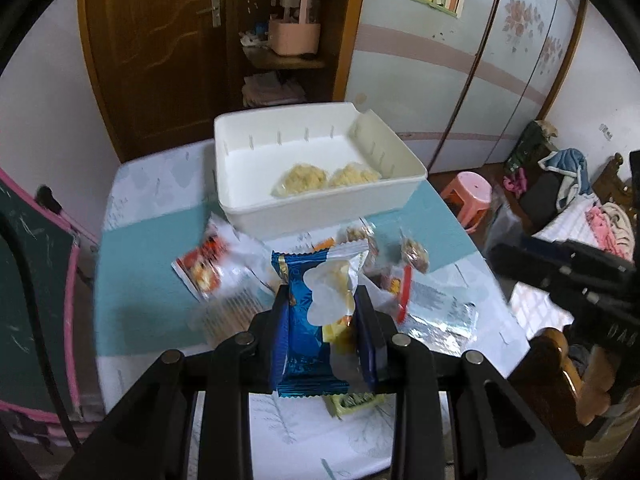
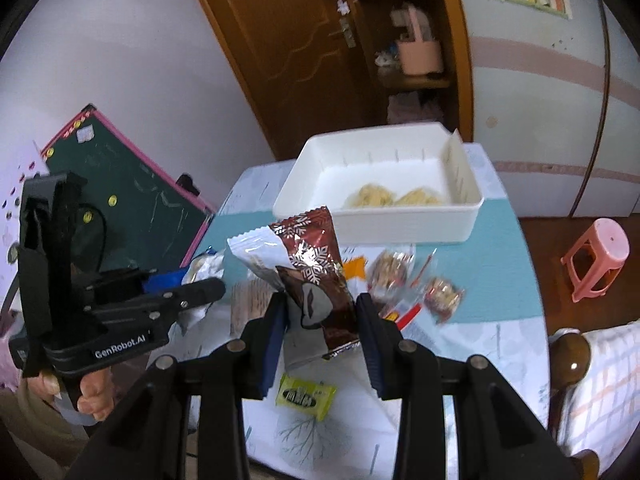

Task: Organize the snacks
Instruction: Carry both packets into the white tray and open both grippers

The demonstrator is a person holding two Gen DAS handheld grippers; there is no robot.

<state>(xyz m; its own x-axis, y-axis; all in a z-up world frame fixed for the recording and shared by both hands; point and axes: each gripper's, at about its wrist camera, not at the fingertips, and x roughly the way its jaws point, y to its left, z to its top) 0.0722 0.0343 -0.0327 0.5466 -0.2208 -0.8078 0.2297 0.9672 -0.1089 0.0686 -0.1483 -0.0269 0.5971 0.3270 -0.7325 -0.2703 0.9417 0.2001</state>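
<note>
So far only a small part of the sorting looks done; the white bin [image 1: 320, 184] sits well ahead of both claws and holds just two pale yellowish snack bags [image 1: 326, 178] lying side by side toward its right end, with most of its floor bare. Both claws are loaded: the left gripper [image 1: 322, 304] is pressed together on a blue-wrapped snack [image 1: 298, 332], which stands upright between its pads with its crimped top just above the fingertips; the right gripper [image 2: 322, 312] pinches a dark brown packet with snowflake print [image 2: 316, 276], whose upper end leans to the left above the jaws. Neither packet is over the bin yet; both hang above the table [image 1: 132, 264], short of the bin's near wall. Much is left, by my reading: between the claws and the bin lie a white packet with orange print [image 1: 208, 268] ahead and to the left of the left claw, several small clear nut packs [image 2: 442, 296] ahead and to the right of the right claw, and a yellow-green packet [image 2: 306, 394] just below the right claw; each would need its own trip.
</note>
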